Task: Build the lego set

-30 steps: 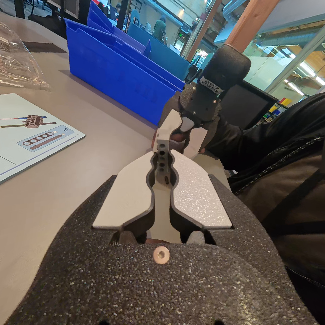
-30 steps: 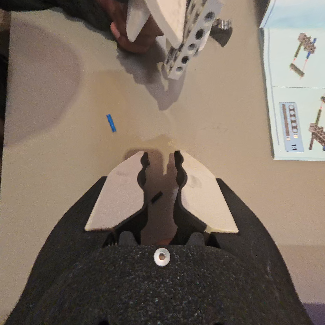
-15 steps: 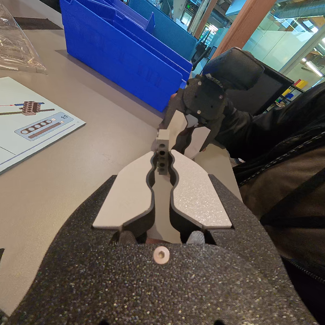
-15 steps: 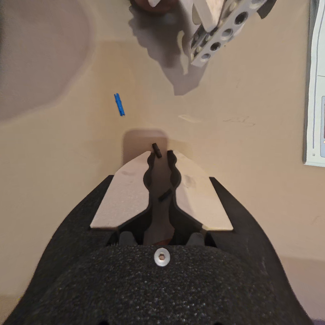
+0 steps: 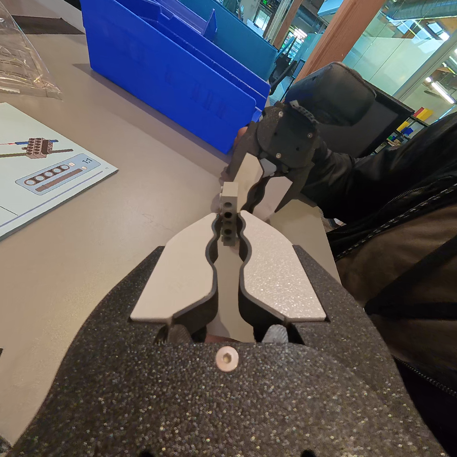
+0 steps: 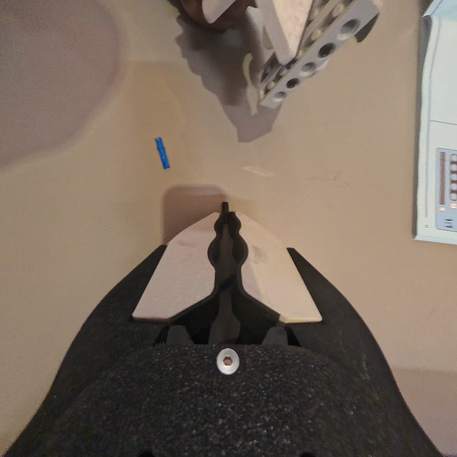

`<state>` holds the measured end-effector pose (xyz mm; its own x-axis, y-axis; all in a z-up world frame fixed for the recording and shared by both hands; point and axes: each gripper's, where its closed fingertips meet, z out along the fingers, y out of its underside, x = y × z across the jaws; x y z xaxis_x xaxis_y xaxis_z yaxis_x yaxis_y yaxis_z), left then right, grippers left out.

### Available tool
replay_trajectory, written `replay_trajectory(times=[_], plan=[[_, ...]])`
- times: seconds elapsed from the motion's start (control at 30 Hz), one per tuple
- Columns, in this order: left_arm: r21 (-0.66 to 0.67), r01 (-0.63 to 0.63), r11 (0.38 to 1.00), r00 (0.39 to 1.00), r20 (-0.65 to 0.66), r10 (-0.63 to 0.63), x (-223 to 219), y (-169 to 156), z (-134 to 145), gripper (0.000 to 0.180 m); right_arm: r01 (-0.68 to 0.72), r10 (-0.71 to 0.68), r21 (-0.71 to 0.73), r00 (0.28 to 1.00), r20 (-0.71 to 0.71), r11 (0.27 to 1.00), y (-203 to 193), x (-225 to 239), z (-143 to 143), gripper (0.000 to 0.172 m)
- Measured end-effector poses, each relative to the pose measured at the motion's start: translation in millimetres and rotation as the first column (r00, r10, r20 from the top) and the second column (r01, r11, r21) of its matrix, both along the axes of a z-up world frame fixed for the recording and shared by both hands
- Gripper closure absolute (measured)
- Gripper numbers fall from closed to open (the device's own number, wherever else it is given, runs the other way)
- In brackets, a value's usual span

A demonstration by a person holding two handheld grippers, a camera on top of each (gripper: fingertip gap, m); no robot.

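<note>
Left wrist view: the left gripper (image 5: 228,220) is clamped on a grey beam with a row of round holes (image 5: 229,217). Both pads press its sides, and the beam stands upright between the fingertips with its top end poking above them. Just behind the beam, the right gripper (image 5: 257,197) points down at the grey table (image 5: 103,222), held in a gloved hand (image 5: 329,158); its fingers look nearly together, and what they pinch cannot be told from here. A blue bin (image 5: 173,74) stands farther back on the table, an instruction sheet (image 5: 37,168) lies to the left, and a clear plastic bag (image 5: 19,57) is at the far left corner.

Right wrist view: the right gripper (image 6: 227,212) looks straight down at the table (image 6: 321,148), fingers closed on a small black pin (image 6: 224,207). The pin's end sticks out just past the fingertips. A blue pin (image 6: 162,153) lies on the table, up and to the left, apart from the fingertips. At the top, the left gripper (image 6: 291,49) holds the grey holed beam (image 6: 309,64) tilted above the table, well apart from the right fingertips. The instruction sheet (image 6: 437,148) sits along the right edge.
</note>
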<state>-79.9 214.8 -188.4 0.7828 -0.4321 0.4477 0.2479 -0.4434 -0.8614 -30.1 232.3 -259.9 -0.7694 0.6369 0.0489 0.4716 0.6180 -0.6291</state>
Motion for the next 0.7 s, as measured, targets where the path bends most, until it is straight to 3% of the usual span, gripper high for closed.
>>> replay_trajectory(times=[0.2,0.4,0.57,0.7], plan=[[-0.029,0.018,0.999,0.998,0.062,-0.016,3,-1,-1,0.169,0.085,-0.067,0.052,0.96,-0.273,0.995,5,-31,24,0.168],[-0.049,0.027,0.998,0.986,0.166,-0.018,5,-1,2,0.169,0.18,-0.059,0.146,0.799,-0.598,0.973,0,-50,58,0.168],[-0.036,0.019,0.999,0.98,0.197,-0.011,1,-1,5,0.169,0.24,-0.006,0.217,0.682,-0.731,0.946,-2,-50,77,0.168],[-0.033,0.016,0.999,0.983,0.183,-0.01,2,0,4,0.169,0.271,0.044,0.278,0.638,-0.769,0.921,-3,-49,82,0.168]])
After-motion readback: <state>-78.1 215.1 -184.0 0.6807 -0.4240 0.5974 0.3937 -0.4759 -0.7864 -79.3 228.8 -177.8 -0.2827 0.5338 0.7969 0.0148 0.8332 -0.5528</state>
